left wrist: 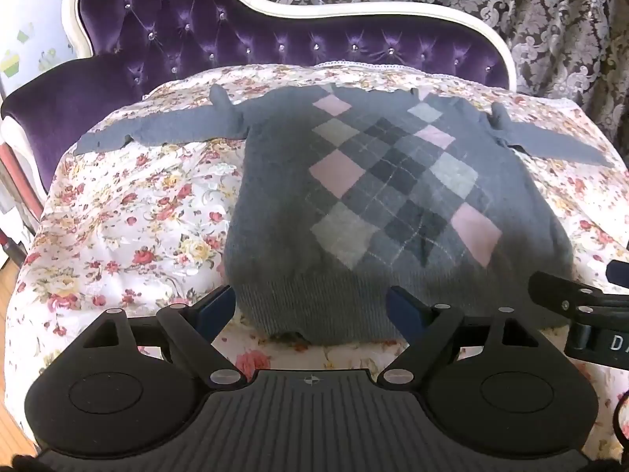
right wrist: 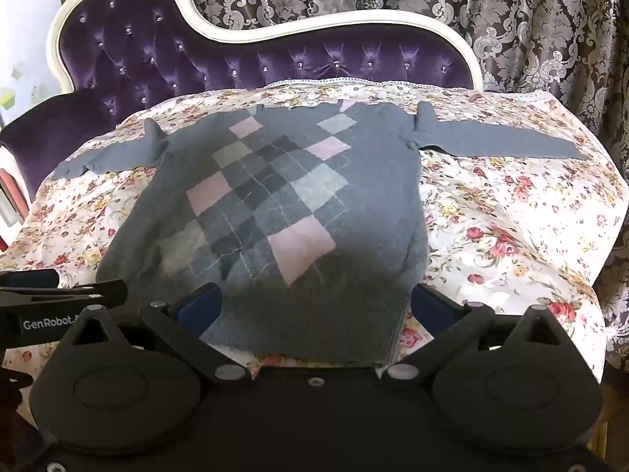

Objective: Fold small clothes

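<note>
Grey argyle sweater (left wrist: pixel 377 196) lies flat, front up, on the floral bedspread (left wrist: pixel 129 212) that covers a chaise longue with purple tufted back (left wrist: pixel 188 35) and white carved frame (right wrist: pixel 275 31). Both sleeves are spread sideways: left sleeve (left wrist: pixel 157 129) runs out toward the rolled purple arm of the couch, right sleeve (right wrist: pixel 499 137) reaches toward the far edge of the bedspread. Small bunched fold sticks up at each shoulder seam. Neckline is at the far side, ribbed hem (left wrist: pixel 314 314) at the near edge, facing both cameras. Diamond pattern in pink, pale grey and dark grey runs down the chest. Left tongs (left wrist: pixel 310 306) stand wide, blue-padded fingers (left wrist: pixel 218 305) on either side of the hem's left part; the pads look clear of the knit, nothing pinched. Right tongs (right wrist: pixel 314 306) are spread wider, fingers (right wrist: pixel 198 306) straddling the hem's right corner, cloth between them but not pressed. Both point down at a slant over the near edge of the garment. Each wrist view catches the other tool at its side edge: the right one shows at the right margin of the left view, the left one with a white "GenRobot" label (right wrist: pixel 45 324) at the left margin of the right view. Patterned damask curtain (right wrist: pixel 511 19) hangs behind the couch. Wooden floor (left wrist: pixel 8 271) is visible at lower left.
</note>
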Action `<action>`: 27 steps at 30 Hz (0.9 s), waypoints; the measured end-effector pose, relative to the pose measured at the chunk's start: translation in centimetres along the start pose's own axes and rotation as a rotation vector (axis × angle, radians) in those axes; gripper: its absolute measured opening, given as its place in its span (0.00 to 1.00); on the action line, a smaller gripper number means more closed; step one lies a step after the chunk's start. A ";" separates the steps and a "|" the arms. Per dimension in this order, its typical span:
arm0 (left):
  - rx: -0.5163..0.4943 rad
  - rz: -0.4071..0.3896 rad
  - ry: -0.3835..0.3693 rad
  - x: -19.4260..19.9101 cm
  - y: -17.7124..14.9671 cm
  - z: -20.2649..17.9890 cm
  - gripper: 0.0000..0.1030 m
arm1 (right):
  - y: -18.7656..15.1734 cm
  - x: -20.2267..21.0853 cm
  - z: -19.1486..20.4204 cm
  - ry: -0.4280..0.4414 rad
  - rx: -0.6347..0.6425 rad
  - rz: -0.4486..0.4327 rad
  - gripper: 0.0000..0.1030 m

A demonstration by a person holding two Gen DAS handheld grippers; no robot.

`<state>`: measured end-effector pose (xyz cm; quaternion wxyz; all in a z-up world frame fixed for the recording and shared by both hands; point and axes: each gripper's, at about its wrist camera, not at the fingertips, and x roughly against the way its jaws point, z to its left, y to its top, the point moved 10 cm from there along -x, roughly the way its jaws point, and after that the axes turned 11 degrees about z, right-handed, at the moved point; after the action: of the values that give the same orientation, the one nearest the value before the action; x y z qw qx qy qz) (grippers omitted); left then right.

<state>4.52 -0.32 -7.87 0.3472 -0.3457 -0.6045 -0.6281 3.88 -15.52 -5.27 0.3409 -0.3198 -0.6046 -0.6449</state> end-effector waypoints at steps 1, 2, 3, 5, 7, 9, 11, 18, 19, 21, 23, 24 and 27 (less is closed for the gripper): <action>-0.001 0.000 0.000 0.1 0.0 -0.1 0.81 | -0.1 0.1 0.1 0.001 0.002 -0.002 0.99; -0.001 -0.002 0.000 0.1 -0.2 -0.1 0.81 | -0.2 0.2 0.2 0.002 0.002 -0.004 0.99; -0.002 -0.005 -0.001 0.2 -0.3 -0.1 0.81 | -0.2 0.3 0.1 0.003 0.001 -0.006 0.99; 0.001 -0.007 -0.003 0.3 -0.5 -0.1 0.81 | -0.4 0.5 0.2 0.005 -0.001 -0.011 0.99; 0.002 -0.010 -0.008 0.5 -0.6 -0.2 0.81 | -0.5 0.7 0.3 0.007 -0.005 -0.016 0.99; 0.004 -0.013 -0.012 0.6 -0.7 -0.2 0.81 | -0.6 0.9 0.4 0.011 -0.008 -0.022 0.99; 0.005 -0.018 -0.017 0.8 -0.7 -0.3 0.81 | -0.7 1.1 0.6 0.012 -0.007 -0.028 0.99; 0.007 -0.035 -0.021 1.3 -0.6 -0.5 0.81 | -0.5 1.6 0.9 0.012 0.000 -0.046 0.99; 0.008 -0.036 -0.021 1.3 -0.6 -0.5 0.81 | -0.4 1.6 0.9 0.012 -0.002 -0.047 0.99; 0.008 -0.036 -0.021 1.3 -0.6 -0.5 0.81 | -0.6 1.7 0.6 0.012 -0.004 -0.050 0.99; 0.009 -0.034 -0.020 1.3 -0.6 -0.5 0.81 | -0.5 1.6 0.5 0.012 -0.007 -0.049 0.99; 0.010 -0.033 -0.020 1.2 -0.6 -0.5 0.81 | -0.5 1.6 0.5 0.013 -0.009 -0.048 0.99; 0.014 -0.028 -0.021 1.1 -0.6 -0.4 0.81 | -0.3 1.4 0.6 0.016 -0.012 -0.042 0.99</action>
<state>3.37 -0.68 -7.24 0.3344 -0.3413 -0.6172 -0.6251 2.84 -14.99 -4.25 0.3299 -0.3039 -0.6046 -0.6582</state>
